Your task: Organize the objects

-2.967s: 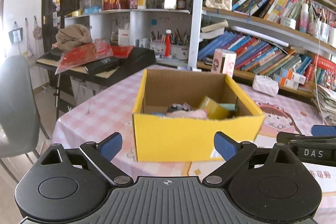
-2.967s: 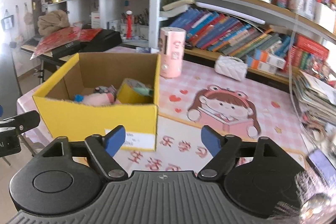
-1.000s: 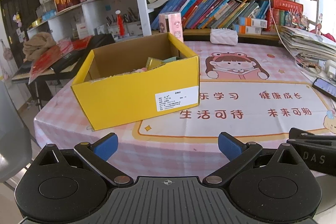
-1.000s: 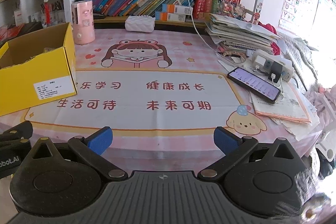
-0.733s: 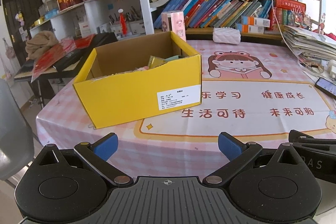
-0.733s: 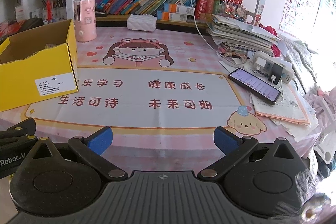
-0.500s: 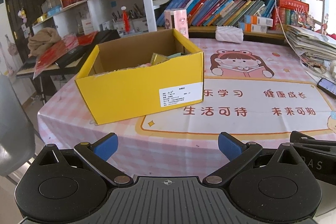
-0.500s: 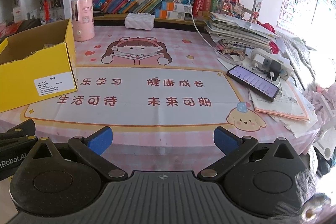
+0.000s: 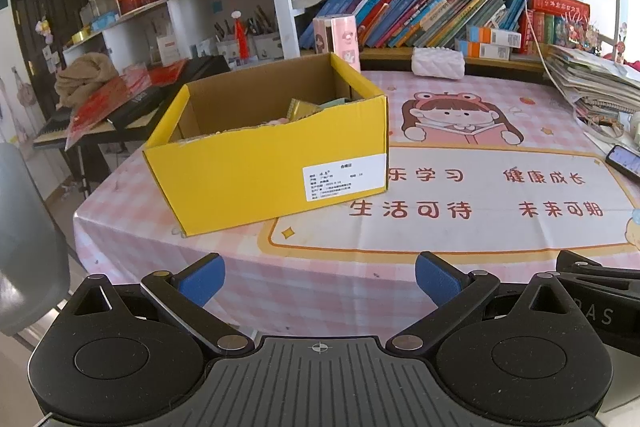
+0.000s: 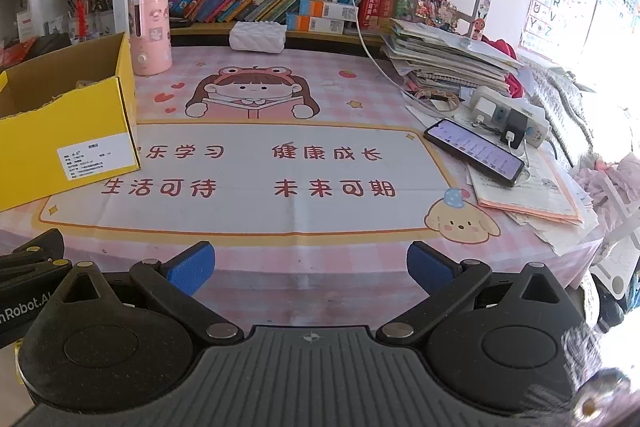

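Note:
A yellow cardboard box [image 9: 272,167] with a white label stands on the left part of the table, holding several small items [image 9: 304,109] that only partly show above its front wall. In the right wrist view the same box [image 10: 68,139] sits at the far left. My left gripper [image 9: 318,277] hangs open off the table's near edge, short of the box, with nothing between its blue pads. My right gripper [image 10: 310,265] is open too, held at the near edge beside the left one, and holds nothing.
A pink cartoon tablecloth [image 10: 280,171] covers the table. A pink cylinder [image 10: 150,35] and white pouch [image 10: 258,35] stand at the back. A phone [image 10: 474,151], power strip [image 10: 508,121], papers and stacked books [image 10: 444,63] crowd the right side. Bookshelves rise behind; a grey chair [image 9: 24,235] stands left.
Both grippers have pulled back from the box to the table's near edge and swung right over three seconds. In the last second the views barely shift. Both stay open.

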The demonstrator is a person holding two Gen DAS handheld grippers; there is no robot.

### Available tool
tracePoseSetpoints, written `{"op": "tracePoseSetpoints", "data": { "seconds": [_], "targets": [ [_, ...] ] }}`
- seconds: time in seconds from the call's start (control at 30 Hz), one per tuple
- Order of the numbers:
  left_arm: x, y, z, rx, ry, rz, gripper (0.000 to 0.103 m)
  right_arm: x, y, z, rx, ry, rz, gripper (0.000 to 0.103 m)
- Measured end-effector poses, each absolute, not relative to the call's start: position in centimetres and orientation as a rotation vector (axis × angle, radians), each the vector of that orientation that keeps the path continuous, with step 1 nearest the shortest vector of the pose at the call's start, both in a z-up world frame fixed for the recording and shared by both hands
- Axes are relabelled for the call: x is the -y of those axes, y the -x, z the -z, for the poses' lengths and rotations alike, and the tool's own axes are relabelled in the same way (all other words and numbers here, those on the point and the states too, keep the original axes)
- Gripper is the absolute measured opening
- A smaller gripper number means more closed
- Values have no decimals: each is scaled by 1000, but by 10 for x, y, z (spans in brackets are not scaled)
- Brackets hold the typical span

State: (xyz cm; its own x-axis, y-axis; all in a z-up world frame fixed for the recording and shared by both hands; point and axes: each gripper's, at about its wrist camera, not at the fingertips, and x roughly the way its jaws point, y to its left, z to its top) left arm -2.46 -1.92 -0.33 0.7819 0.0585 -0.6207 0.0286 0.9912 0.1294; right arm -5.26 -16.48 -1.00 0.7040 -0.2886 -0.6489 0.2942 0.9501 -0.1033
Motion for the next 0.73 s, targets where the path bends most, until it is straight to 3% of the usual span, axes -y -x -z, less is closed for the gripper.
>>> {"op": "tracePoseSetpoints", "data": {
  "seconds": [0.73],
  "targets": [
    [17, 18, 9, -705, -131, -11, 102, 164, 49, 15, -741, -2, 333, 103]
  ]
}}
